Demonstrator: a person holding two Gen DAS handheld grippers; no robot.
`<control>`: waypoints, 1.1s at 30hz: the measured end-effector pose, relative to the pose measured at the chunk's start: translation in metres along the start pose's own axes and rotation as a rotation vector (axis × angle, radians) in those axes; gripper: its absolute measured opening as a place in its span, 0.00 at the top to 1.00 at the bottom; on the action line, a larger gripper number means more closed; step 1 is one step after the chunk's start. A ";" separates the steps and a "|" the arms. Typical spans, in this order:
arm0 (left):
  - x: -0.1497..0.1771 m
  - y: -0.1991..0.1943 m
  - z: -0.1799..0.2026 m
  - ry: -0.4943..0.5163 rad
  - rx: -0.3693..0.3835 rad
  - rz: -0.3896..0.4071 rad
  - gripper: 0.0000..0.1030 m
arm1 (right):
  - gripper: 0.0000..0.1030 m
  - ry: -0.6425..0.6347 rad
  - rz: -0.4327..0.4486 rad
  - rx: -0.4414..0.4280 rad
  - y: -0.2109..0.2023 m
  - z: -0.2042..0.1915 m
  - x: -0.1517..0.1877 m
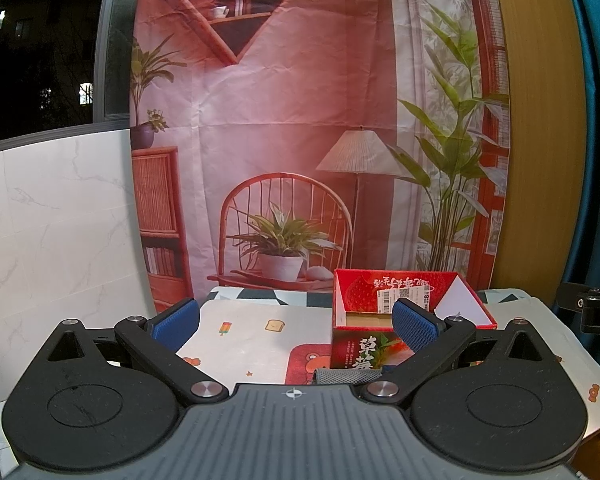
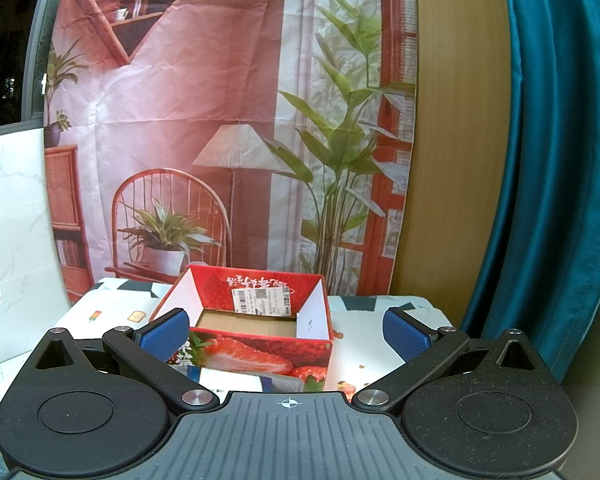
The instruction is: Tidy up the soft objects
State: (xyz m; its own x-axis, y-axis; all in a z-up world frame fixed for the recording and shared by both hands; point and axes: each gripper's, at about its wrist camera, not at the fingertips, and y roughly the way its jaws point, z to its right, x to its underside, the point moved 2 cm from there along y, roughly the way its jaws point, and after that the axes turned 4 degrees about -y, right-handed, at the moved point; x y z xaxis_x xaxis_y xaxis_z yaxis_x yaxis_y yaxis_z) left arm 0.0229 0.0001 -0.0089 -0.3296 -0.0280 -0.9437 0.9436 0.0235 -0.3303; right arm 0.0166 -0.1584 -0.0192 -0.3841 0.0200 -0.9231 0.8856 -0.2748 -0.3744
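Both claws level, spread wide — left claw [image 1: 296, 322], right claw [image 2: 286, 334]

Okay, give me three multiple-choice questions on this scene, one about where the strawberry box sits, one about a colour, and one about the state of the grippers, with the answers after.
1. Where does the red strawberry box stand?
A. On the patterned cloth covering the table
B. On the marble panel
C. On the windowsill

2. What colour are the pads on the left gripper fingers?
A. Yellow
B. Blue
C. White

3. What state are the left gripper and right gripper in?
A. Both shut on a towel
B. Left shut, right open
C. Both open, holding nothing

Answers:
1. A, the box's base rests on the cartoon-print cloth in both views.
2. B, the textured pads show blue.
3. C, each pair of fingers stands wide apart with nothing between them.
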 end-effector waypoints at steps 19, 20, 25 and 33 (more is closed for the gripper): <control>0.003 0.000 -0.001 0.002 -0.002 -0.013 0.00 | 0.00 0.001 -0.002 -0.001 0.001 0.000 -0.001; 0.003 0.000 -0.001 0.002 -0.002 -0.015 0.00 | 0.00 0.002 -0.004 -0.002 0.001 0.000 -0.001; 0.004 0.005 0.000 0.004 -0.007 -0.029 0.00 | 0.00 0.008 -0.006 -0.013 0.003 -0.001 -0.007; 0.018 0.036 0.005 0.037 -0.014 -0.091 0.00 | 0.00 0.092 -0.007 -0.116 0.031 0.010 0.010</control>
State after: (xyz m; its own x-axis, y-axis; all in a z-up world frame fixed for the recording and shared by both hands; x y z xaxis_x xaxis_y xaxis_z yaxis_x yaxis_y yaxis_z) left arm 0.0513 -0.0041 -0.0382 -0.4155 0.0059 -0.9096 0.9091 0.0365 -0.4150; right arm 0.0375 -0.1764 -0.0392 -0.3694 0.1105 -0.9227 0.9093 -0.1618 -0.3834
